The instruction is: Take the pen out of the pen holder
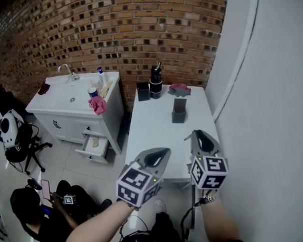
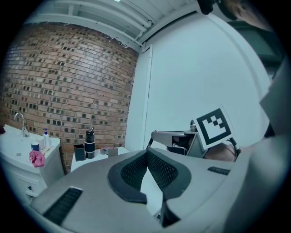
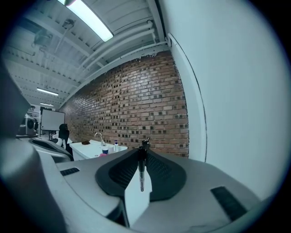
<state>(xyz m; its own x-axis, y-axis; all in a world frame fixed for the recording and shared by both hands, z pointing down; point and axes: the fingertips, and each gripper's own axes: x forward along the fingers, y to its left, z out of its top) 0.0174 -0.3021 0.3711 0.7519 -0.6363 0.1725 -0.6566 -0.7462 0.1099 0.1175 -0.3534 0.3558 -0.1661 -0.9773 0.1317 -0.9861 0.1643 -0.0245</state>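
A dark pen (image 3: 142,170) stands upright between the pads of my right gripper (image 3: 142,152), which is shut on it. In the head view the right gripper (image 1: 196,134) hangs above the near end of the white table (image 1: 152,128), well short of the grey pen holder (image 1: 179,112) standing mid-table. The pen shows there only as a thin dark sliver (image 1: 186,138) at the jaw tips. My left gripper (image 1: 166,151) is held beside it to the left; its jaws meet at the tips (image 2: 148,154) with nothing between them.
A black box (image 1: 143,91), a black bottle (image 1: 155,81) and a pink cloth (image 1: 179,89) stand at the table's far end by the brick wall. A white sink cabinet (image 1: 73,104) with an open drawer is at the left. A white wall runs along the right.
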